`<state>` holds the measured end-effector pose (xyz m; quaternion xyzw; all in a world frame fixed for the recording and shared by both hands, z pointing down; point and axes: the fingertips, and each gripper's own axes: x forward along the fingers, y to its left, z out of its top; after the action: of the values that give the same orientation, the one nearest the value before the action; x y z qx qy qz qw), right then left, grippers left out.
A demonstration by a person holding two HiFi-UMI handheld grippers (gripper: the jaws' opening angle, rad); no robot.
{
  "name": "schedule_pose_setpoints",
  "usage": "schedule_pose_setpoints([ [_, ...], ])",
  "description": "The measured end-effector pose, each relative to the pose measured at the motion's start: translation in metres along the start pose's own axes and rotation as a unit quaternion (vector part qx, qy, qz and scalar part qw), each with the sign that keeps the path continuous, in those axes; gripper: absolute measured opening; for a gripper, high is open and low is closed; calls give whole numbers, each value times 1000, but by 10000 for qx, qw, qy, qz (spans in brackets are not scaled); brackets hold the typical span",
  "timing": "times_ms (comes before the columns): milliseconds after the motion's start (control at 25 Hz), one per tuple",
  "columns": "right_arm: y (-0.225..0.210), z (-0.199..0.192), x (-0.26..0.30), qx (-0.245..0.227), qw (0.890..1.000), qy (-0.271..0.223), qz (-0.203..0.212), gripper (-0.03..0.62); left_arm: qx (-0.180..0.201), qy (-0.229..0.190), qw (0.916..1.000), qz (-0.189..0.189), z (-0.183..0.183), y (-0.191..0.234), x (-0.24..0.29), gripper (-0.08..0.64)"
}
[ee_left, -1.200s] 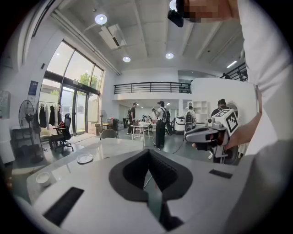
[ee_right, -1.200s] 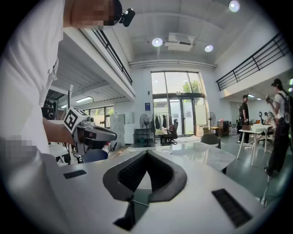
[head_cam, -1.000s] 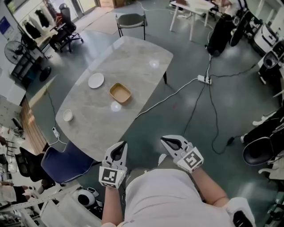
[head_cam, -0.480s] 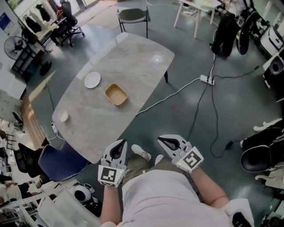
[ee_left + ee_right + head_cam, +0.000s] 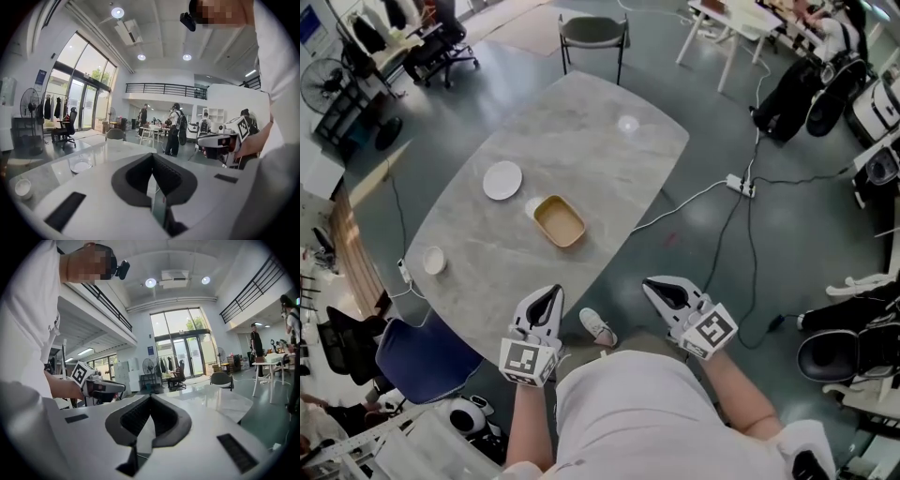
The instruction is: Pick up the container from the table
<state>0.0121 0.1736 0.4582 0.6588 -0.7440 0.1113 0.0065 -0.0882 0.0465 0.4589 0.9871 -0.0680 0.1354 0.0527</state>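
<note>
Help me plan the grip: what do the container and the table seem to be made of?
Container: tan and matte with rounded corners, so likely wood or bamboo, though it could be moulded plastic. Table: pale grey with faint veining and glossy reflections of the ceiling lights, so likely polished marble or a stone-look slab.

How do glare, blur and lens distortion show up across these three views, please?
Head view: wide-angle bending toward the edges; a ceiling-light glare spot on the table, the container sharp. Left gripper view: fisheye circle with black corners, windows bright, left tongs soft up close. Right gripper view: same fisheye vignette, bright glazing behind.
</note>
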Motion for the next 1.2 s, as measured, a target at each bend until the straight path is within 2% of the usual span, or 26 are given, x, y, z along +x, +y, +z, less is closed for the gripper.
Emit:
schedule_pose_setpoints([
  [280,-32,1,60,248,9993,135,-226,12,-318,269,9991,74,-12,64,23,2],
  [640,-80,-3,93,397,9981,442,-185,12,-866,821,9923,319,-42,91,56,2],
  [1000,-157,-12,137,622,9935,844,452,12,-1531,1366,9733,1033,-74,121,115,2],
  [1200,-191,-16,164,688,9892,1024,791,12,-1844,1761,9568,1396,-103,136,141,2],
])
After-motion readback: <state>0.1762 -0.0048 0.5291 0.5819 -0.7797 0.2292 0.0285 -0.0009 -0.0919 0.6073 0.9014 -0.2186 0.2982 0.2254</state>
